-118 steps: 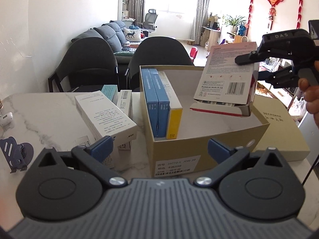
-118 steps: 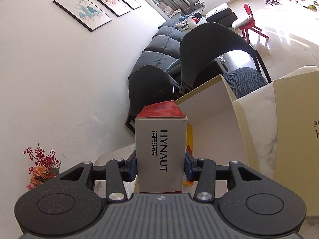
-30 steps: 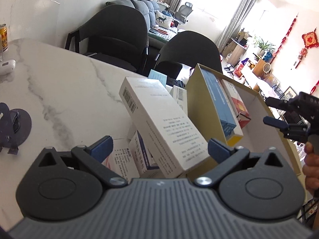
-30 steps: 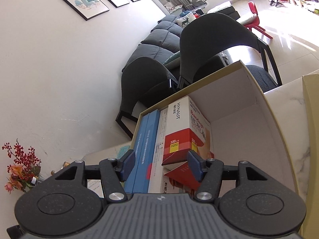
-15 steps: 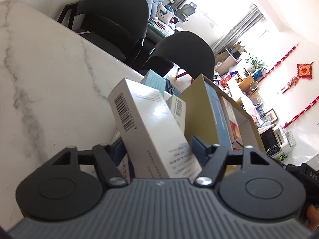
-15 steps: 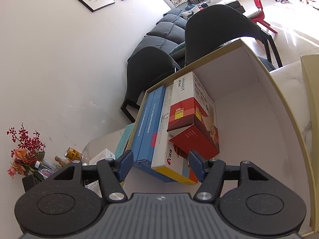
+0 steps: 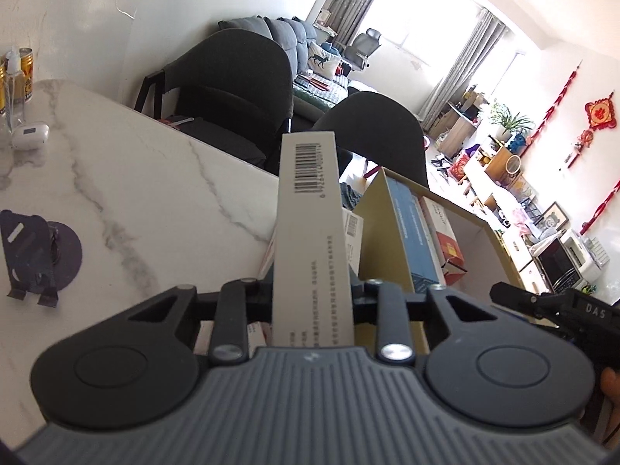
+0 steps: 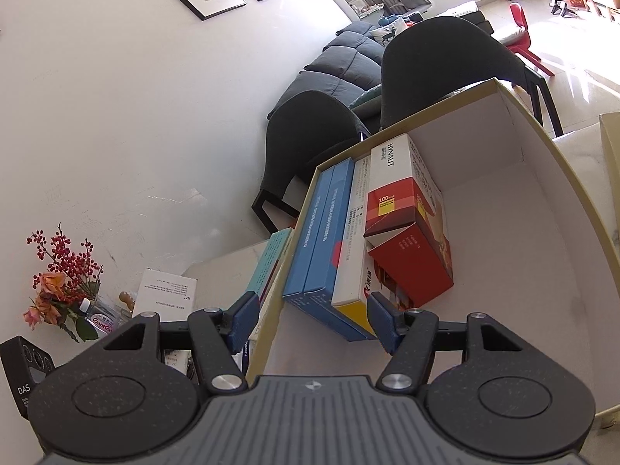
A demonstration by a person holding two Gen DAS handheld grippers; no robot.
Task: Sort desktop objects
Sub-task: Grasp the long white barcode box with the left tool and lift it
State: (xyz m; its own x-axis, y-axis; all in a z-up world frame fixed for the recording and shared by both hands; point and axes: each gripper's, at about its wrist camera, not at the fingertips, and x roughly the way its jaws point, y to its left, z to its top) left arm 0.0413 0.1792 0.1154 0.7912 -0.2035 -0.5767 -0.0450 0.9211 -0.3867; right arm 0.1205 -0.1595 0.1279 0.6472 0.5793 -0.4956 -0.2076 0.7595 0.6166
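My left gripper is shut on a long white box with a barcode and holds it raised, end pointing away, left of the cardboard box. The cardboard box holds two blue boxes, a white and yellow box and a red and white HYNAUT box, all standing against its left wall. My right gripper is open and empty above the box's near left corner. It also shows in the left wrist view at the right.
More small boxes lie on the marble table beside the cardboard box, one of them teal. A dark phone stand, a white device and cans are at the left. A flower vase stands by the wall. Two dark chairs are behind the table.
My left gripper has shut on the long white box and lifted it off the pile. My right gripper, which had let go of the HYNAUT box in the cardboard box, has drawn back, open.
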